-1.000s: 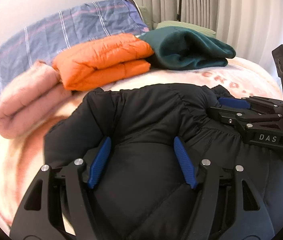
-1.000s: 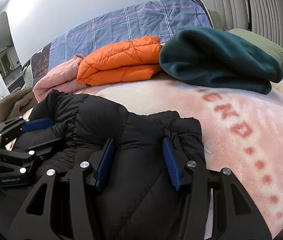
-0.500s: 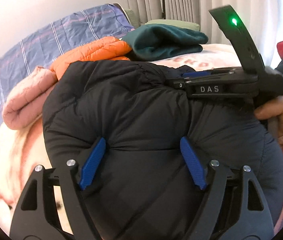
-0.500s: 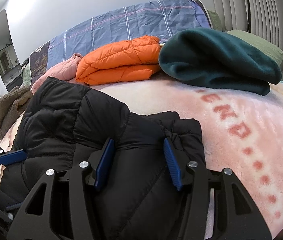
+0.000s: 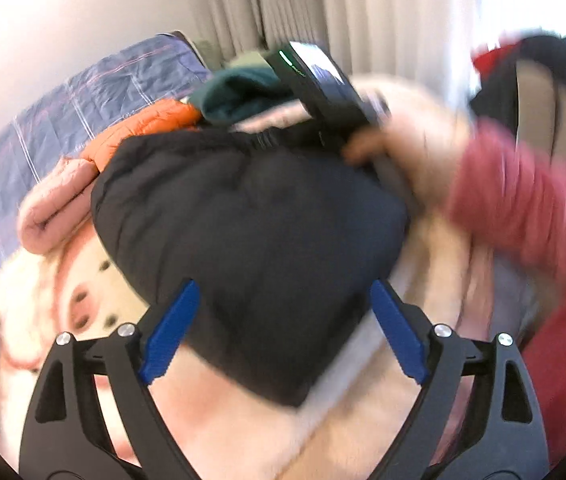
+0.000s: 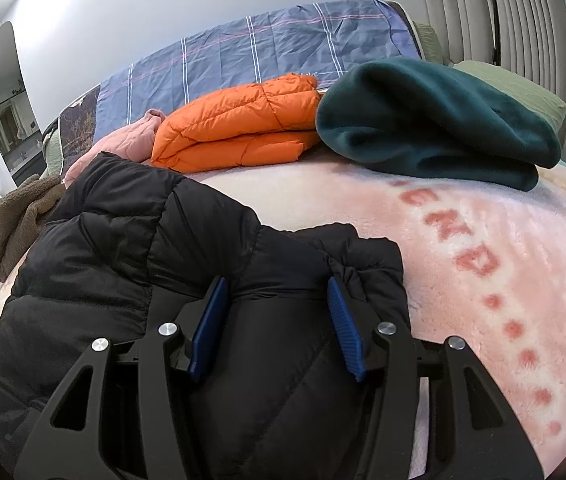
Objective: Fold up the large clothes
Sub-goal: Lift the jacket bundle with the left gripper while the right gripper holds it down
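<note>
A black puffer jacket (image 6: 123, 248) lies folded on the pink blanket (image 6: 483, 240). My right gripper (image 6: 275, 320) rests on its near right part, and the blue pads pinch a puckered fold of it. In the blurred left wrist view the jacket (image 5: 251, 232) is a compact bundle whose near corner lies between the fingers of my left gripper (image 5: 283, 320). Those jaws are opening and the pads stand off the fabric. A hand (image 5: 395, 152) in a red sleeve (image 5: 523, 208) holds the right gripper's body (image 5: 323, 88) at the jacket's far edge.
Behind the jacket lie a folded orange puffer (image 6: 239, 124), a folded teal fleece (image 6: 435, 120) and a pink quilted garment (image 6: 123, 140). A brown fleece (image 6: 15, 216) sits at the left edge. A blue plaid cover (image 6: 243, 56) and curtains (image 6: 523, 20) close off the back.
My left gripper let go of the jacket, widened, pulled back and rolled, and it left the right wrist view. The jacket's left part now lies folded over. The right gripper kept still.
</note>
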Motion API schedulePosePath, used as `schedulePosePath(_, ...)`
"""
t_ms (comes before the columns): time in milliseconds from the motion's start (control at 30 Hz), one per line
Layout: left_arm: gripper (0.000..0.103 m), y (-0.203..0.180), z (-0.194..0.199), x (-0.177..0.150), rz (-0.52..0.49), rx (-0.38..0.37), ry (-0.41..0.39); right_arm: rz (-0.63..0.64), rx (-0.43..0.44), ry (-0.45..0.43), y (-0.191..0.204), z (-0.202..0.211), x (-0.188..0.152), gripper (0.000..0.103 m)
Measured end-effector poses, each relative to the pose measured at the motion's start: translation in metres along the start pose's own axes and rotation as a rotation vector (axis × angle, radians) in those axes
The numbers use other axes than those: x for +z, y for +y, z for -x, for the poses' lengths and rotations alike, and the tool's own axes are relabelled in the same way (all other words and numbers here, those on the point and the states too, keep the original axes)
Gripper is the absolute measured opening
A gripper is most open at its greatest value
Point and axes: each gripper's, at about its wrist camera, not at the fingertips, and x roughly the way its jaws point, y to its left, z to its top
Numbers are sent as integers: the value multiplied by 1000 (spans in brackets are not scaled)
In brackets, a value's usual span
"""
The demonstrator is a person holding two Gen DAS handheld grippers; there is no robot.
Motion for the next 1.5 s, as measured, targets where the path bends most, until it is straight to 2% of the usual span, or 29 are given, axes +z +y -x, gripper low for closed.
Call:
schedulePosePath(67,89,-11,-14,-11,-58,112,64,-1,2,-2,0,0,0,53)
schedulePosePath(100,89,-11,-20,-13,-52,137,79,-2,3,-3,0,1,0,53)
schedulePosePath(167,89,-3,-24,-12,35,150,68,-4,5,-4,0,1,0,53)
schedulePosePath(267,89,6,-18,-3,128,131,12,-8,8,-4,-1,0,0,53)
schedulePosePath(433,90,6,-21,1,114,200,-2,-9,10,-6,-1,1,0,53)
schedulePosePath(567,90,23,-34,-28,122,375,131,-11,16,-7,-2,1,-1,53)
schedulePosePath(667,90,49,-26,-44,299,279,158,9,15,-8,4,1,-1,54)
schedulePosePath(800,90,40,-24,-45,247,309,166,11,18,-8,4,1,-1,54)
schedulePosePath(867,88,41,-17,-43,265,271,180,9,18,-8,4,1,-1,54)
schedulePosePath(900,86,43,-12,-42,283,229,187,5,17,-7,3,1,-1,54)
schedulePosePath(967,71,39,6,-40,290,85,198,-1,20,-8,2,2,-1,54)
schedulePosePath(1000,67,38,22,-35,273,13,181,1,16,-11,3,2,-1,54)
schedulePosePath(1067,56,41,40,-23,237,-30,135,5,11,-14,4,3,-2,54)
schedulePosePath(1167,54,46,57,9,218,-32,11,7,8,-17,4,4,-2,54)
schedulePosePath(1200,54,52,51,24,215,-17,-37,7,8,-17,4,4,-2,54)
schedulePosePath(1267,54,64,27,43,215,27,-74,5,9,-17,4,4,-3,54)
schedulePosePath(1300,54,70,10,49,222,38,-72,5,11,-16,4,4,-2,54)
schedulePosePath(1333,55,76,-19,50,236,54,-27,2,13,-16,3,4,-2,54)
schedulePosePath(1367,65,82,-49,46,242,86,44,-1,12,-17,3,4,-2,54)
schedulePosePath(1400,69,85,-66,41,242,89,61,-7,12,-21,3,5,-2,54)
schedulePosePath(1467,70,92,-79,25,288,48,54,5,10,-25,5,7,-4,54)
schedulePosePath(1500,70,95,-77,23,313,53,64,21,-4,-28,9,8,-4,54)
